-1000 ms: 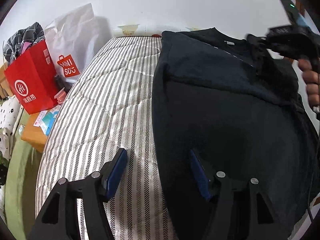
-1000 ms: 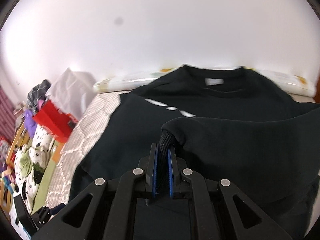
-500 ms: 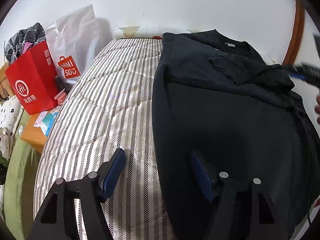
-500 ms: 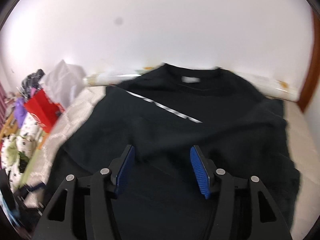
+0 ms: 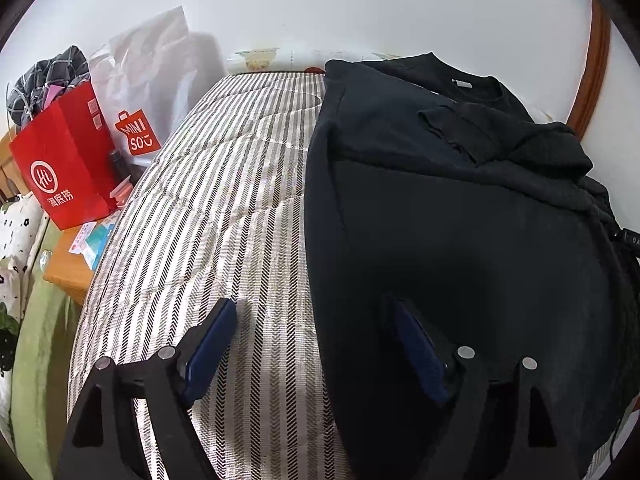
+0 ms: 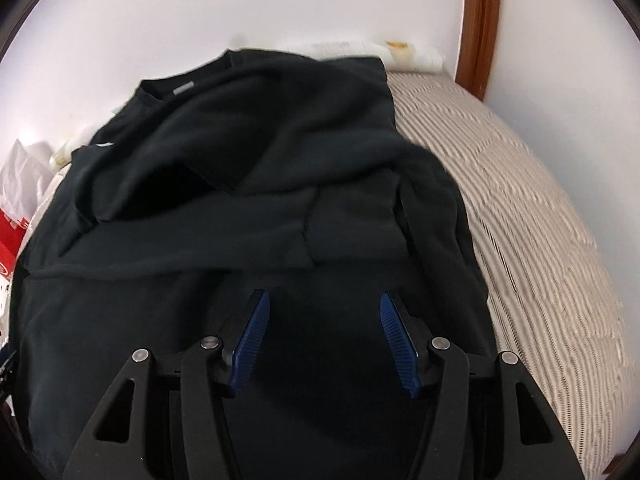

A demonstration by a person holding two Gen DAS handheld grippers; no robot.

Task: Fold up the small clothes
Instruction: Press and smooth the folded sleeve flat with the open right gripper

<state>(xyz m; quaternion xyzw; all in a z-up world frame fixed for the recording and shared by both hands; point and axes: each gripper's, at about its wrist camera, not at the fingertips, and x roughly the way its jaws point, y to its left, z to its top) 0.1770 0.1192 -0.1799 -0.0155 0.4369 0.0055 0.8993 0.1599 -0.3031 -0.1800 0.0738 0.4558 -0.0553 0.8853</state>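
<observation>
A black sweatshirt (image 5: 460,220) lies flat on the striped bed (image 5: 224,208), collar toward the wall, with both sleeves folded across its chest. It also shows in the right wrist view (image 6: 248,208). My left gripper (image 5: 316,344) is open and empty, straddling the shirt's left edge near the hem. My right gripper (image 6: 322,332) is open and empty, low over the shirt's lower body. A small part of the right gripper (image 5: 628,238) shows at the far right edge of the left wrist view.
A red paper bag (image 5: 68,164) and a white Miniso bag (image 5: 148,92) stand left of the bed on a wooden side table (image 5: 66,276). A white wall runs behind the bed. A wooden door frame (image 6: 480,28) stands at the right.
My right gripper let go of the sleeve cuff, opened, and drew back to the right and toward the hem. The sleeve now rests across the chest. My left gripper stayed nearly still.
</observation>
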